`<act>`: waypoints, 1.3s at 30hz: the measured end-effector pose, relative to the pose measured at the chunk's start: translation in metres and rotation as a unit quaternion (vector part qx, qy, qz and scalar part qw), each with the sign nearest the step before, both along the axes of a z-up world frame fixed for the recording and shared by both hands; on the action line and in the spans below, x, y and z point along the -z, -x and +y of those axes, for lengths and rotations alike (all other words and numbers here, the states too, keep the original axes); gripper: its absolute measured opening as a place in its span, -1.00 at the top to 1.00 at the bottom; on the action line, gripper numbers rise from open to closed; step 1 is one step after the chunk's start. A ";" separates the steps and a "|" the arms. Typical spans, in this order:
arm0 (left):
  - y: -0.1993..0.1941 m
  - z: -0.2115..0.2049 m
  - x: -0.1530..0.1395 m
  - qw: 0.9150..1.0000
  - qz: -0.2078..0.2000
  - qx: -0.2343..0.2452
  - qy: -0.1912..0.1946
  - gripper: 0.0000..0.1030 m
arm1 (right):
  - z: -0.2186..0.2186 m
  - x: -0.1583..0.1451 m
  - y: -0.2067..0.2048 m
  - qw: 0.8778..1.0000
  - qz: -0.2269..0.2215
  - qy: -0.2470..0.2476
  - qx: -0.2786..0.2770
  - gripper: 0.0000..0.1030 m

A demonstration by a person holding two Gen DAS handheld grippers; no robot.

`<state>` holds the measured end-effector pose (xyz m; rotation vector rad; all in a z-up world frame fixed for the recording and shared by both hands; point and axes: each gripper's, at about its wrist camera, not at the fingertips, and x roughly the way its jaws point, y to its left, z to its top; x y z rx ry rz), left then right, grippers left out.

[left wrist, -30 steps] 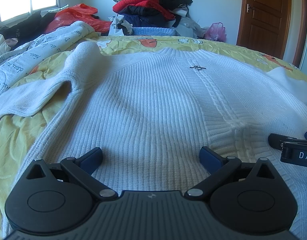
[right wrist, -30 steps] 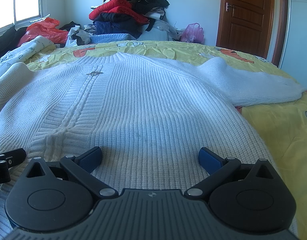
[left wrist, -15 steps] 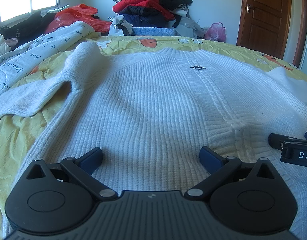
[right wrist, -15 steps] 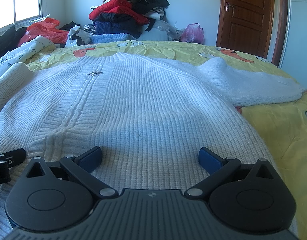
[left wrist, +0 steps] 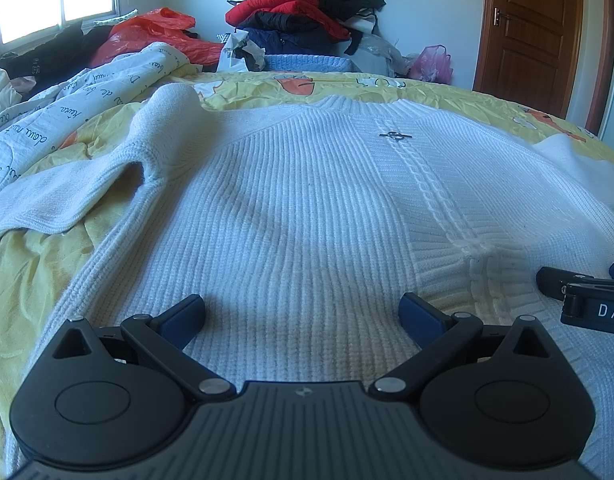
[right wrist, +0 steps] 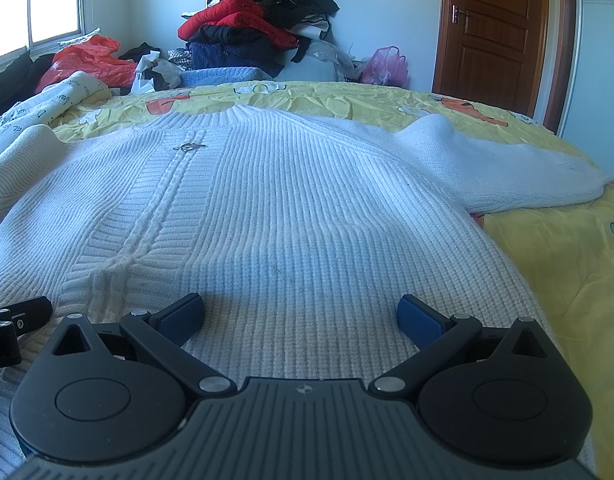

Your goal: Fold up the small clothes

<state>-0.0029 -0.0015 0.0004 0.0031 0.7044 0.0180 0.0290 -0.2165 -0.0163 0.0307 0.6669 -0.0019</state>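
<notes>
Nearest, left claw: the left gripper [left wrist: 301, 314] hovers low over the hem end of a white knit sweater [left wrist: 307, 208], blue pads spread wide with nothing between them; released.
Right claw: the right gripper [right wrist: 299, 314] sits just beside it over the same hem band, likewise splayed and empty. Its black tip [left wrist: 579, 292] shows at the right edge of the left view.
Why so placed: side by side at the bottom edge, both claws look set to pinch the hem and carry it forward toward the collar, or to begin on the sleeves; this is a guess.
Contact: whether the pads touch the knit cannot be told, since each claw's own body hides the hem edge.
Sweater position: directly ahead of both claws, spread flat and front up on a yellow cartoon bedsheet [right wrist: 547, 264].
Long axis: runs straight away from the claws, hem near, collar far; a cable rib with a small metal clasp [left wrist: 394, 135] marks the midline.
Sleeves: one sleeve [left wrist: 67, 196] trails off left of the left claw, another sleeve [right wrist: 519, 176] lies out right of the right claw; neither is folded in.
Farther: a printed quilt [left wrist: 67, 108] bunches far left.
Farthest: a heap of jackets [right wrist: 263, 28] and a brown door [right wrist: 491, 28].
</notes>
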 end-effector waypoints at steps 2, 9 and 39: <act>0.000 0.000 0.000 1.000 0.000 0.000 0.000 -1.00 | 0.000 0.000 0.000 1.000 0.000 0.000 0.000 -1.00; 0.000 0.000 0.000 1.000 0.000 0.000 0.000 -1.00 | 0.000 0.000 0.000 1.000 0.000 0.000 0.000 -1.00; 0.000 -0.001 0.000 1.000 0.000 0.000 0.001 -1.00 | -0.392 -0.024 -0.095 0.900 -0.080 -0.288 0.316 -0.25</act>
